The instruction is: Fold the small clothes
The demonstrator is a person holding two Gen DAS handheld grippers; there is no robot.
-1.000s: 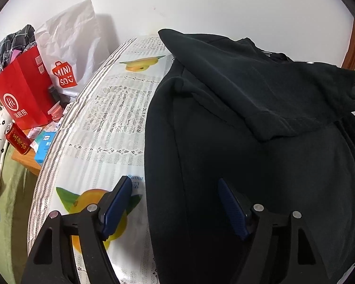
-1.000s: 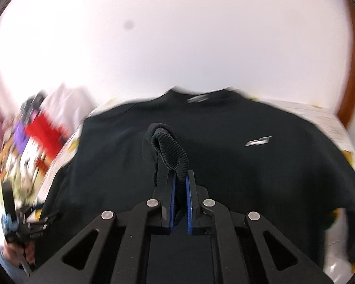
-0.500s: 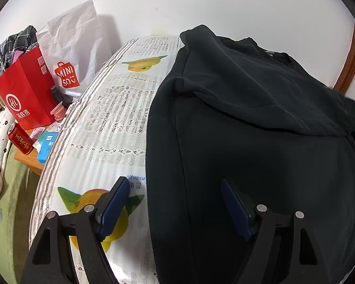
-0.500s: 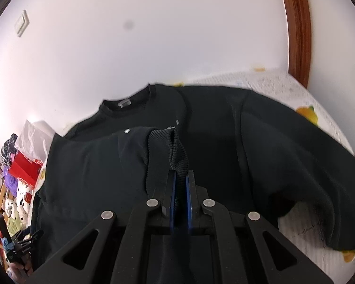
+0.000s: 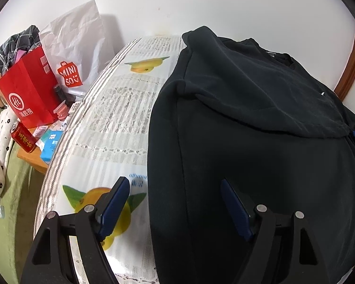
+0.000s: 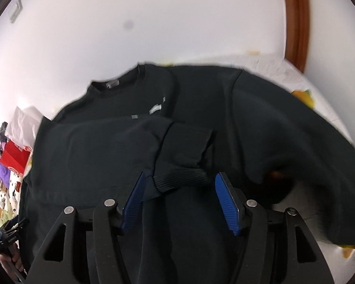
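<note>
Sweatshirt: a black sweatshirt lies spread on the tabletop, which wears a lace-and-fruit patterned cover; neckline toward 12 o'clock in the right wrist view.
Folded sleeve: one sleeve is laid across the chest, its ribbed cuff resting on the body of the garment.
Right gripper: jaws opening; the cuff lies between the two blue pads, just ahead of them toward 12 o'clock. The 9 o'clock pad sits right against the cloth edge, the 3 o'clock pad stands apart from it; nothing is pressed.
Left gripper: jaws released and wide, straddling the sweatshirt's side edge. The 9 o'clock pad is over the printed fruit on the cover, the 3 o'clock pad over black cloth; whether either touches cannot be told.
Other sleeve: drapes toward 3 o'clock in the right wrist view, over the tabletop's edge.
Beside the tabletop: at 9 to 10 o'clock in the left wrist view, a red paper bag, a white shopping bag and a red can.
</note>
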